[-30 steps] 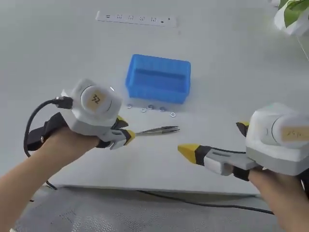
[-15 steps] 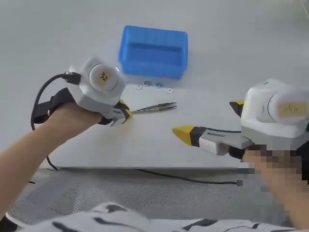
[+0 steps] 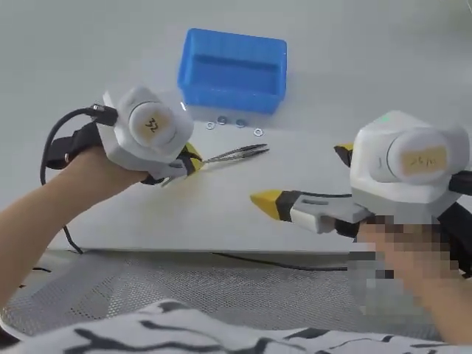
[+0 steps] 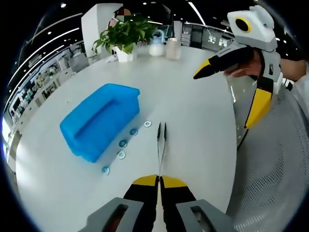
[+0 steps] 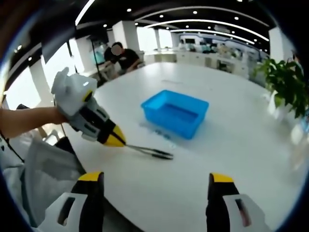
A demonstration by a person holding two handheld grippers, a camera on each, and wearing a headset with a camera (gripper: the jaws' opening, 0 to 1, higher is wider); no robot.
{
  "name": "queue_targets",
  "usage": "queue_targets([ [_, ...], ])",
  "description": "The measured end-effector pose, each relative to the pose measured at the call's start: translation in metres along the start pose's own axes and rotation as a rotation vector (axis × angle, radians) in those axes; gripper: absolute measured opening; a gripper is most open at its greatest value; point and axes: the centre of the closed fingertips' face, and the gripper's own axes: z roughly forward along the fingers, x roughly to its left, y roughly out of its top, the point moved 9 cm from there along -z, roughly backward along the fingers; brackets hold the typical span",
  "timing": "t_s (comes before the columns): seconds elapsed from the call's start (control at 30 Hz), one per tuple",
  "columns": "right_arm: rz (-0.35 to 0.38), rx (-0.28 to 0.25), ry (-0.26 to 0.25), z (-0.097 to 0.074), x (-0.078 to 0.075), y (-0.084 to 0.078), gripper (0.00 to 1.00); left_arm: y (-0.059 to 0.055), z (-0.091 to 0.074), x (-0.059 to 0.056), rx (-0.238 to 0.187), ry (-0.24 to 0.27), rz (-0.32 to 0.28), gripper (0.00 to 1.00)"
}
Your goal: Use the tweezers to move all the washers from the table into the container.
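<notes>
Grey slim tweezers, tips slightly apart, in left gripper

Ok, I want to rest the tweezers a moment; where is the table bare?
Bare white table lies right of the blue plastic container, and between the slim metal tweezers and the open right gripper. Crowded: the small metal washers along the container's near side.
</notes>
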Motion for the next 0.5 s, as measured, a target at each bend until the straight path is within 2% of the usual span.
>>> queue_targets([
  [0.13, -0.033, -0.005, 0.034, 0.003, 0.003, 0.005, 0.80, 0.016, -0.019, -0.003, -0.033, 0.014, 0.021, 0.00],
  [0.23, -0.048, 0.014, 0.098, 0.011, 0.009, 0.007, 0.71, 0.028, -0.030, -0.005, -0.049, 0.038, 0.038, 0.00],
  [0.3, -0.062, 0.028, 0.121, 0.017, 0.012, 0.008, 0.65, 0.033, -0.035, -0.007, -0.057, 0.044, 0.054, 0.00],
  [0.33, -0.086, 0.041, 0.148, 0.020, 0.015, 0.010, 0.62, 0.035, -0.038, -0.008, -0.062, 0.044, 0.068, 0.00],
  [0.4, -0.134, 0.051, 0.164, 0.027, 0.017, 0.015, 0.54, 0.038, -0.043, -0.011, -0.063, 0.043, 0.085, 0.00],
  [0.5, -0.179, 0.045, 0.194, 0.037, 0.019, 0.024, 0.45, 0.041, -0.049, -0.013, -0.074, 0.033, 0.092, 0.00],
])
